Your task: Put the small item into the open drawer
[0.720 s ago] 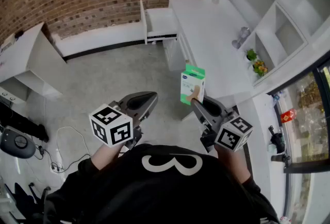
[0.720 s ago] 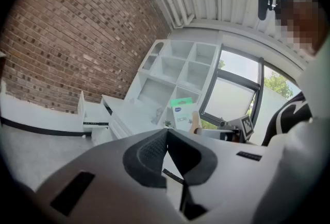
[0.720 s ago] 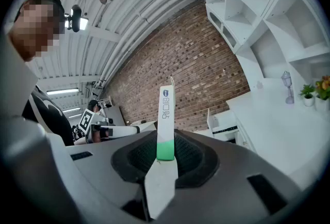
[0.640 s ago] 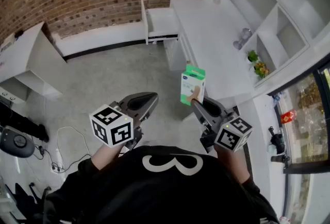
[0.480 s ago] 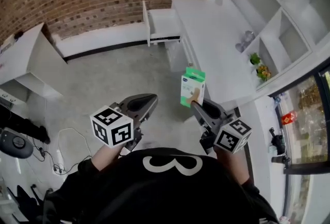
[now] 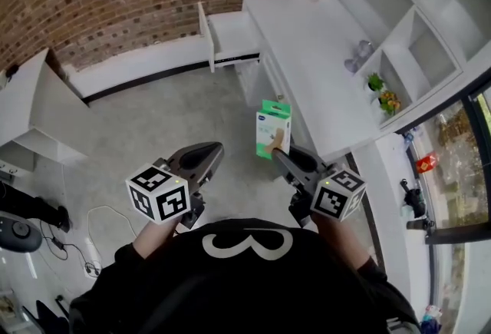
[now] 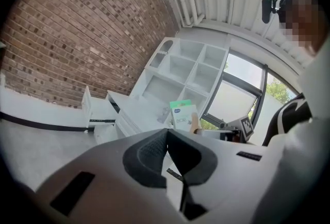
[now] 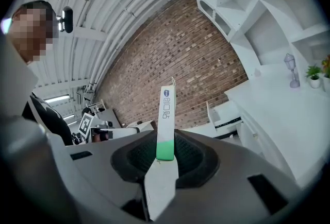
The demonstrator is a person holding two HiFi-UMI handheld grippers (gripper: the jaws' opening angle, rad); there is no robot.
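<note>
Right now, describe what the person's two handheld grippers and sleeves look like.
The left gripper and right gripper are smooth grey tapered shells, their jaws lined with black textured pads. Each carries a white cube with black square markers. The sleeves are black and long.

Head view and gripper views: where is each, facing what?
Head view: on the person's head, looking down at left gripper, right gripper, torso, drawer.
Left gripper view: on that gripper, along shut jaws toward shelves; torso at right.
Right gripper view: on that gripper, along jaws gripping box toward brick wall.
All share the drawer.
</note>
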